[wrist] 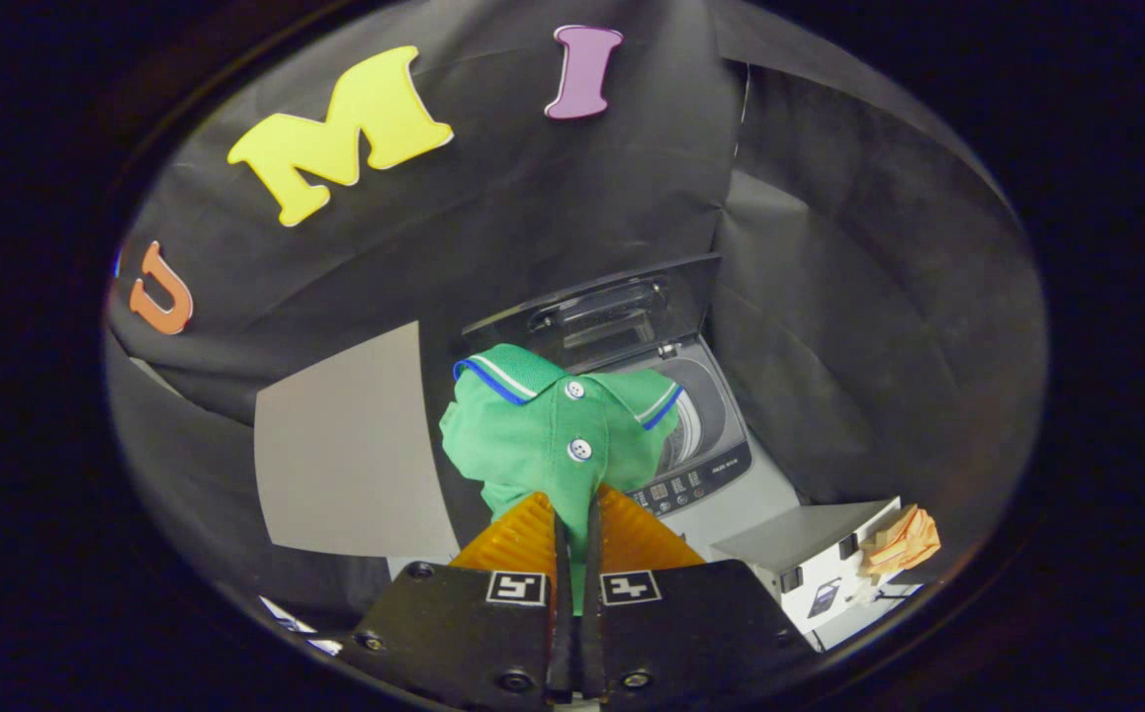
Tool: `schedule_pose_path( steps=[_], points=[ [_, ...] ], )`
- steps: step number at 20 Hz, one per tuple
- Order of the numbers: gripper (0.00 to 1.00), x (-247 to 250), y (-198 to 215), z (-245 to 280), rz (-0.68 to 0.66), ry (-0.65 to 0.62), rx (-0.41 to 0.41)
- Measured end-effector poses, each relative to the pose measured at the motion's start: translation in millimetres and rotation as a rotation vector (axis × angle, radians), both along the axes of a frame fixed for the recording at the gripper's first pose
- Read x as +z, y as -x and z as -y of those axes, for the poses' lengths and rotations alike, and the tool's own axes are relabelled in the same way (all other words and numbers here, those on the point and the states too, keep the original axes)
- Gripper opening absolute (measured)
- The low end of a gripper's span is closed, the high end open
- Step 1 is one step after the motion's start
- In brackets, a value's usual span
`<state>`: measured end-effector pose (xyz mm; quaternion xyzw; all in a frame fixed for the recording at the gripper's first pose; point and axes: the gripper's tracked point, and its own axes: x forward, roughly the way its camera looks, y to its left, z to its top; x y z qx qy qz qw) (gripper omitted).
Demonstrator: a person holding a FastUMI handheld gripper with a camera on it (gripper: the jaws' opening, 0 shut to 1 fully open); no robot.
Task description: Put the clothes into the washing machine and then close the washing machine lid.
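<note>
The gripper [573, 514] had its fingers pinched together on a green polo shirt [553, 435], which bunched just ahead of them. Beyond it stood the washing machine [706, 450], lid [602, 311] raised, its drum [696, 410] partly hidden by the shirt.

Up front, the gripper [572, 519]: two ribbed, wedge-shaped fingers [523, 539] pressed close together. Behind them, two flat dark plates, each bearing a small square black-and-white marker [516, 587]. Round screws [420, 571] dotted at the plates' corners and lower edges.
</note>
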<state>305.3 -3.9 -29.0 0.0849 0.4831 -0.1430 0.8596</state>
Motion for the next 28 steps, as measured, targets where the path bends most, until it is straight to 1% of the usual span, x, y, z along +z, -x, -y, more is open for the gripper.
schedule_pose_path(
  steps=[2,5,9,14,21,24,28],
  points=[
    [0.07,-9.0,-6.9,11.3,0.005,-0.016,0.006],
    [0.07,-23.6,-16.7,28.1,0.008,-0.056,0.041],
    [0.07,-47.9,-36.2,53.5,0.012,-0.092,0.125],
    [0.07,-77.6,-59.4,78.5,-0.003,-0.109,0.197],
    [0.07,-117.7,-82.9,90.7,-0.02,-0.112,0.292],
    [0.07,-137.6,-89.4,88.0,-0.034,-0.122,0.314],
    [0.07,-149.6,-94.1,89.8,-0.027,-0.105,0.334]
  ],
)
